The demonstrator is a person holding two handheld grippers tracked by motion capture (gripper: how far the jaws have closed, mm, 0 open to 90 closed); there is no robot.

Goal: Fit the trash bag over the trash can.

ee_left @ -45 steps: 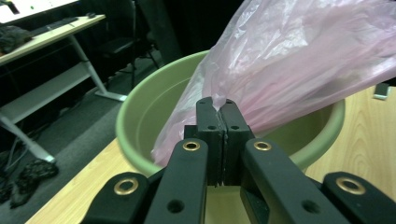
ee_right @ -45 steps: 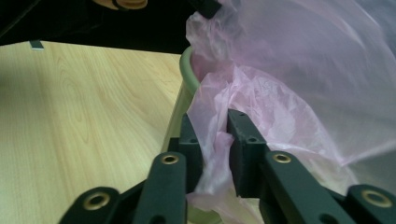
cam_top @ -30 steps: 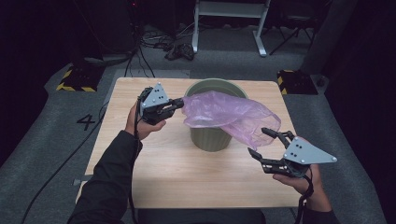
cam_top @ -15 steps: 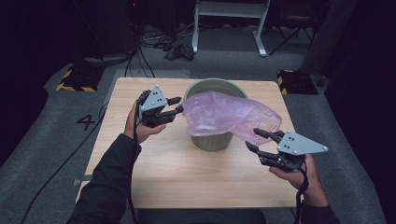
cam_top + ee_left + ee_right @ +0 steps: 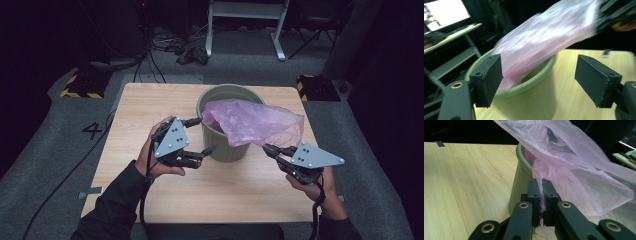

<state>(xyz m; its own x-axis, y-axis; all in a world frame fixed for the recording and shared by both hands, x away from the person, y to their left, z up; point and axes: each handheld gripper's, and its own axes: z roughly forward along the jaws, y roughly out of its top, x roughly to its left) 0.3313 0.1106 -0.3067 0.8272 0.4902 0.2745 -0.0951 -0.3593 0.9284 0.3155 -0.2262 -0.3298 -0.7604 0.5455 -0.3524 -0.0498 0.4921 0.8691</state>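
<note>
A green bin [image 5: 224, 146] stands mid-table with a pink plastic bag [image 5: 255, 120] lying in its mouth and spilling over the right rim. My left gripper [image 5: 205, 134] sits at the bin's near-left side; its jaws have just been opening and stand wide apart. In the left gripper view its pads [image 5: 490, 77] frame the bin [image 5: 531, 100] and the bag [image 5: 544, 42] without touching either. My right gripper [image 5: 268, 149] has just been closing. Its jaws are pressed together on the bag's film [image 5: 541, 197] next to the bin wall [image 5: 520, 182].
The wooden table [image 5: 150, 105] has bare room to the left and near side of the bin. A small tape mark [image 5: 439, 143] lies near its edge. Behind the table are cables, a metal stand [image 5: 245, 20] and striped floor blocks [image 5: 80, 85].
The left gripper let go of the bag at the bin's left rim, opened and drew back toward the near side. The right gripper closed on the bag's right edge, and the bag sagged.
</note>
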